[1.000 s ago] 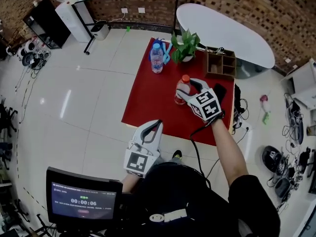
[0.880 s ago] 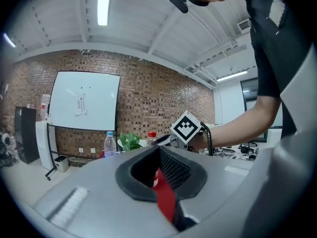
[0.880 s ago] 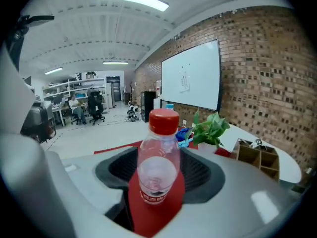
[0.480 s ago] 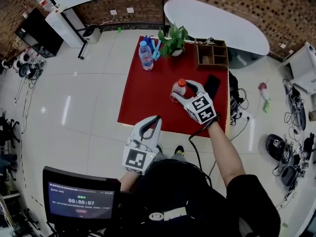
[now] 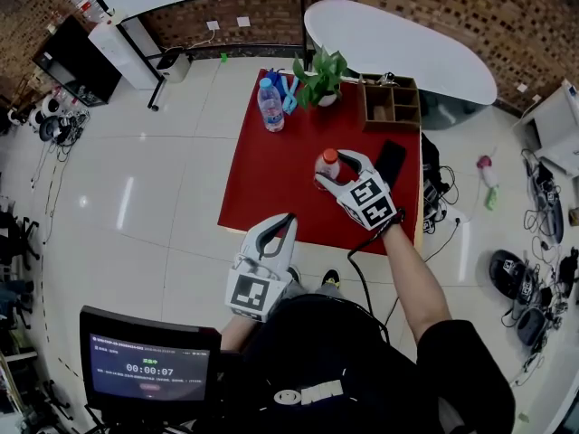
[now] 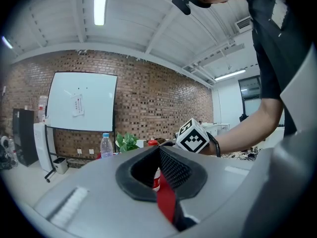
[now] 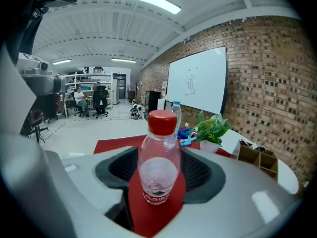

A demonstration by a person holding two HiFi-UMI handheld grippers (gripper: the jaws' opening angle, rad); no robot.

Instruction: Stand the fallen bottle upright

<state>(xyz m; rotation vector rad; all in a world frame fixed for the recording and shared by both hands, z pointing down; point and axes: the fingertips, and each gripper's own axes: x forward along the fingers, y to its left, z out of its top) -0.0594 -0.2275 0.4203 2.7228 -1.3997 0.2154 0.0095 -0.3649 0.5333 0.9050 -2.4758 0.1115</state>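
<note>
though upright, bottle (image 5: 328, 161) (base hidden)

- Head view: lower body of the bottle (image 5: 329, 156) is concealed behind the right gripper (image 5: 335, 168); its base cannot be seen.
- Left gripper view: the bottle is largely masked by the left gripper (image 6: 158, 151).
- Right gripper view: print on the label (image 7: 156, 194) is too small to read.

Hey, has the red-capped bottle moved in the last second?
Yes. Held in the right gripper, the red-capped bottle has swung its cap back, away from the wooden box, and stands nearer upright.
</note>
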